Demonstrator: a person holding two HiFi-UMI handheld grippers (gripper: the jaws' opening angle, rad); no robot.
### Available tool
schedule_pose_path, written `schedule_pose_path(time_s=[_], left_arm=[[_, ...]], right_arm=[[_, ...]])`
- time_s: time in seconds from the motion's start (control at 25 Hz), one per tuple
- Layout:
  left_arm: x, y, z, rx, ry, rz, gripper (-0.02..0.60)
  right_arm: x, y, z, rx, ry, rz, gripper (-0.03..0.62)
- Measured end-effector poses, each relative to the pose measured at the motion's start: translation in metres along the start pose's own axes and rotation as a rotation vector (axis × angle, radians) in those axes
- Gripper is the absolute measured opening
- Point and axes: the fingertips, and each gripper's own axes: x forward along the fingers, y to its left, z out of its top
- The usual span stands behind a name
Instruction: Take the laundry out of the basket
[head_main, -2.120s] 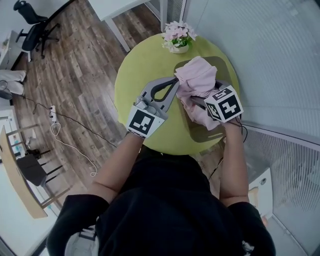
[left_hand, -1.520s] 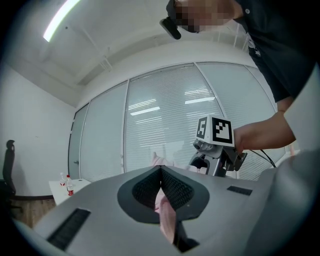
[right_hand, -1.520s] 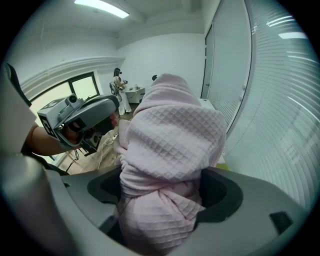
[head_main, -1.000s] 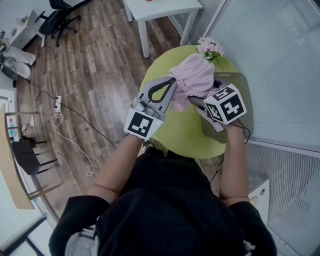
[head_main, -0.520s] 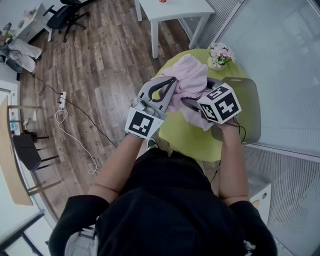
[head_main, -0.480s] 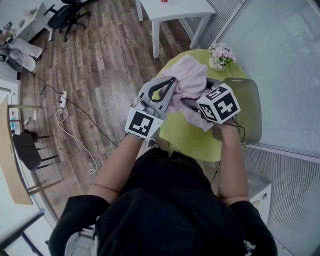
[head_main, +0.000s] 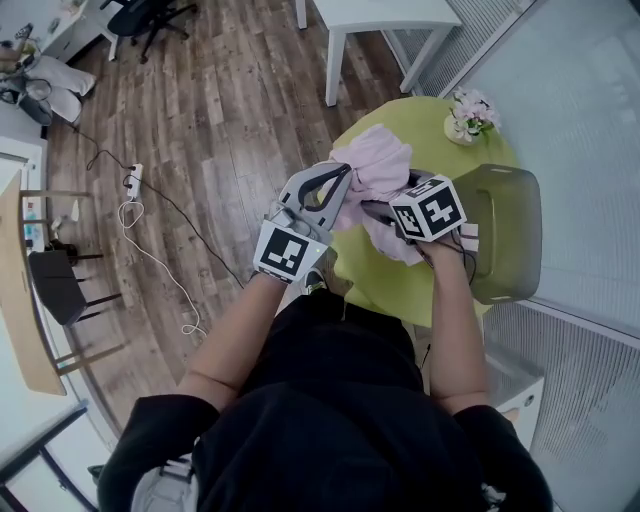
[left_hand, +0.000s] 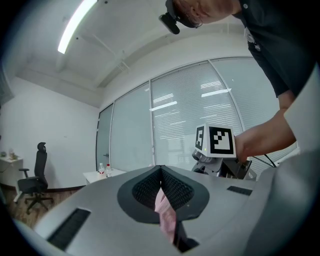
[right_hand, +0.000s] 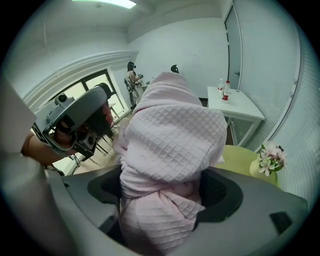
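Holding a pink waffle-weave towel (head_main: 378, 168) between them, both grippers are clamped on cloth. The left gripper (head_main: 338, 180) pinches a thin edge of it, while the right gripper (head_main: 380, 210) has its jaws squeezed round a thick bunched fold that bulges up past them. The towel hangs between the two tools, above the round green table (head_main: 395, 285) and clear of the olive basket (head_main: 525, 235), which sits just off the right gripper's outer side. From where I stand, the lifting-out looks done for this piece. No other laundry shows in the basket, though its depth is partly hidden. What is left, I'd judge, is setting the towel down.
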Motion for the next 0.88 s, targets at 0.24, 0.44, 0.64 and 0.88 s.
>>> schedule_pose_path(time_s=[0.24, 0.44, 0.64, 0.88], left_arm=[[0.004, 0.003, -0.033, -0.038, 0.047, 0.017, 0.009], [0.018, 0.005, -0.069, -0.056, 0.084, 0.03, 0.009], [0.028, 0.005, -0.109, -0.089, 0.129, 0.039, 0.011], [0.045, 0.005, -0.154, -0.138, 0.175, 0.042, 0.009]], right_arm=[[0.056, 0.001, -0.024, 0.088, 0.026, 0.081, 0.454], [0.091, -0.03, -0.054, 0.168, 0.051, 0.034, 0.454], [0.12, -0.056, -0.086, 0.26, 0.077, 0.001, 0.454], [0.156, -0.071, -0.094, 0.383, 0.043, 0.002, 0.454]])
